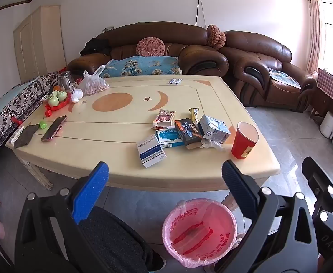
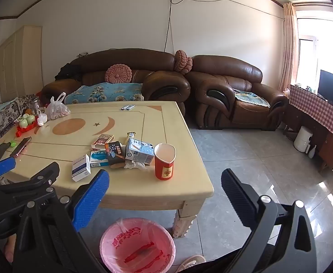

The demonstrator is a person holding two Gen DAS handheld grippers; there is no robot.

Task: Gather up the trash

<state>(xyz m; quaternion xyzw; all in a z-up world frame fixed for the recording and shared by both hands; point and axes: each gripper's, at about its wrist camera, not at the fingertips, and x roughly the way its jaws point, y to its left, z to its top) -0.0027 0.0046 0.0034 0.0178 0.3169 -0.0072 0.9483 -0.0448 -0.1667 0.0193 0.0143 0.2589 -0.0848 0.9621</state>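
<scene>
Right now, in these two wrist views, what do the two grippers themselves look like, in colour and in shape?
Both look alike. The left gripper and the right gripper each have a black plastic frame with silver round bolts. On each, one finger wears a blue dimpled pad and the other a black ribbed pad. Faint embossed letters mark a black frame at the left view's right edge. No cables show.

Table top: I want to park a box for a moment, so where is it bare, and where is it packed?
Bare: the middle of the table, between the phone and the pile of boxes, and the far right corner beyond the two sachets. Packed: around the red cup and the red tray.
</scene>
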